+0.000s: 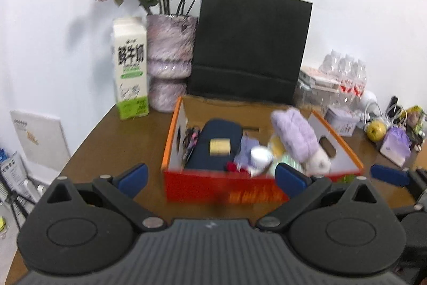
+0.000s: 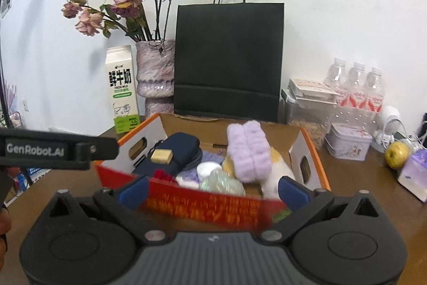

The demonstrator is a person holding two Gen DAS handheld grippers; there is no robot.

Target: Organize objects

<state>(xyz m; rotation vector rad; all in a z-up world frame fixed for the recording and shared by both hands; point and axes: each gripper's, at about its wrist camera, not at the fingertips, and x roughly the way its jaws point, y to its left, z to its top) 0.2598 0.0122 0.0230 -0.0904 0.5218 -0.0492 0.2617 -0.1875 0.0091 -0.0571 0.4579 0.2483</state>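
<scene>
Orange box sits on the table just in front of the black paper bag, already packed with a navy pouch and purple plush; left gripper and right gripper hover spread wide, holding nothing, flanking its near wall, probably to lift it

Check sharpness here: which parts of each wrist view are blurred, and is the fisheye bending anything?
Left wrist view: orange box and its contents smeared, paper bag softer, milk carton legible, table edge bowed. Right wrist view: box front smeared, bag crisper, dark corners.
</scene>
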